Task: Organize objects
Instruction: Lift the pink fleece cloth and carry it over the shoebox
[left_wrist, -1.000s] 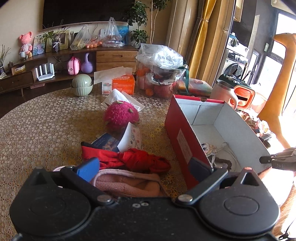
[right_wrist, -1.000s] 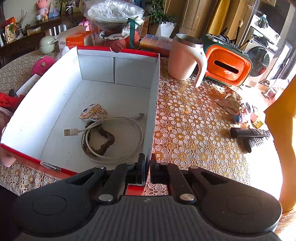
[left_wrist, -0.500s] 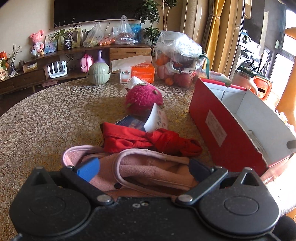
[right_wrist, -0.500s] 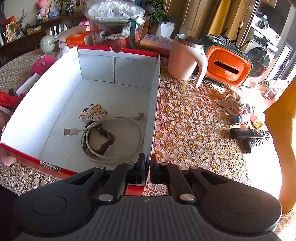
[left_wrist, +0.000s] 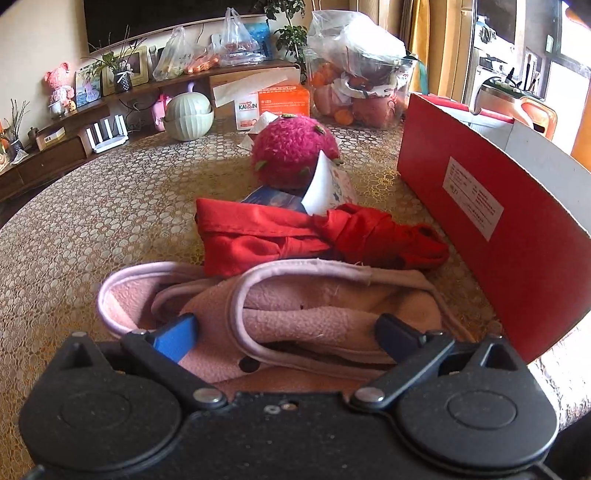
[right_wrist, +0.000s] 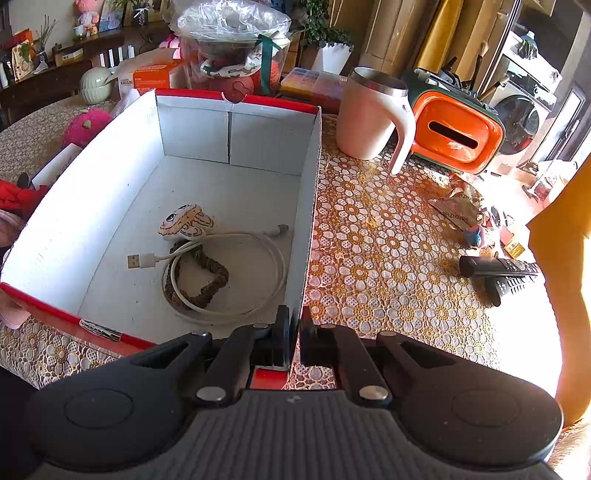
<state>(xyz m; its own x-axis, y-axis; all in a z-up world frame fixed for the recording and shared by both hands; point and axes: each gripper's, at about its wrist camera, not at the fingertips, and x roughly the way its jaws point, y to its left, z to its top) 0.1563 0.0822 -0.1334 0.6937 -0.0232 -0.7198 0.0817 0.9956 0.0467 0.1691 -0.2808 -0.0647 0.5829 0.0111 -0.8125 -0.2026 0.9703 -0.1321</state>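
Lace-covered table (left_wrist: 110, 206), pink fleece (left_wrist: 295, 317) btwn left hand-held gripper (left_wrist: 288, 332) fingers

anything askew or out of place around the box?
Nothing spilled or damaged. The pink fleece garment and red cloth lie crumpled outside the red box; a white card leans tilted against the pink plush ball.

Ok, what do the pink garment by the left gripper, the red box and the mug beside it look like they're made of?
Pink garment: looks like fleece, with a matte, nubby pile and smooth lilac binding along the edges.
Red box: appears to be cardboard, red printed outside, plain white inside, with folded seams in the far wall.
Mug: metal rim, probably steel, judging by the shine; the pale pink body and handle look like plastic, though that is uncertain.
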